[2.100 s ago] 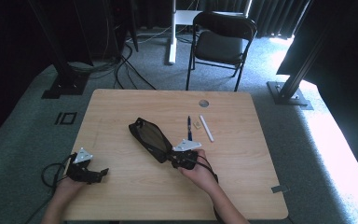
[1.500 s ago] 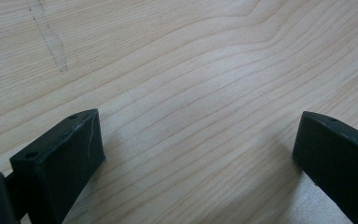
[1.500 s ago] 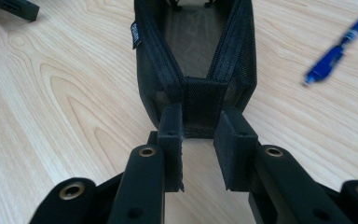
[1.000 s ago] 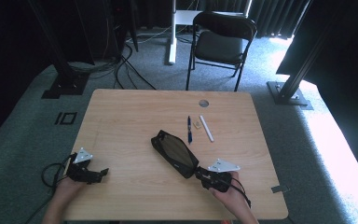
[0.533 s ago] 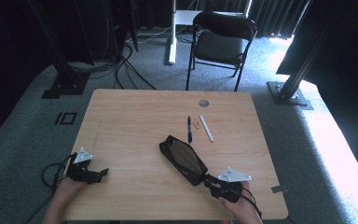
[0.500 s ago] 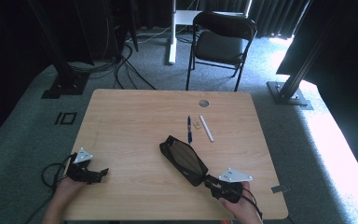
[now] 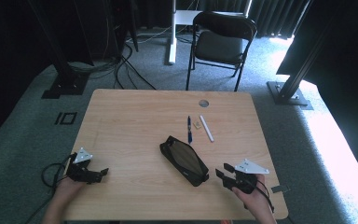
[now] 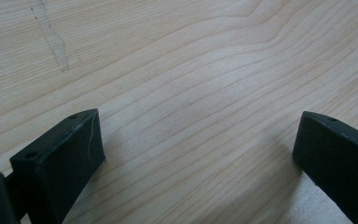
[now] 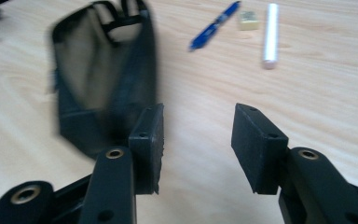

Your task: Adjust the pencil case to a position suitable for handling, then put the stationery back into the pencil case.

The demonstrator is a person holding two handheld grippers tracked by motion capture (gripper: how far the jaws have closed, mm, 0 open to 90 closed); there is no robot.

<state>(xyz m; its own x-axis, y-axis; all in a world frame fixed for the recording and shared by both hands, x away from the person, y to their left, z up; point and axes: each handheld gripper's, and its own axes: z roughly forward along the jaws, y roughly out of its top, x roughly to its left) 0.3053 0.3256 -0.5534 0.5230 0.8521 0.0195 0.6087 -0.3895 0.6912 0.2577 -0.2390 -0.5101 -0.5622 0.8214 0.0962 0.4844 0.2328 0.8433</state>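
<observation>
- The right gripper [image 7: 220, 176] is resting at the table's near edge, its jaws just having been opening, now partly apart with nothing between them.
- The left gripper [image 7: 103, 172] is sitting wide open and empty.
- The black mesh zip pouch [image 7: 184, 160] is lying just beside the right gripper; its drifting jaw could be snagging the pouch.
- The blue pen [image 7: 189, 129], small eraser [image 7: 198, 124] and white marker [image 7: 207, 129] are waiting beyond.

A light wooden table [image 7: 121, 121] stands on grey carpet; on it lie a black mesh pouch [image 7: 184, 160] near the middle, and beyond it a blue pen [image 7: 189, 129], a small yellowish eraser [image 7: 198, 124], and a white stick [image 7: 207, 128], side by side.
</observation>
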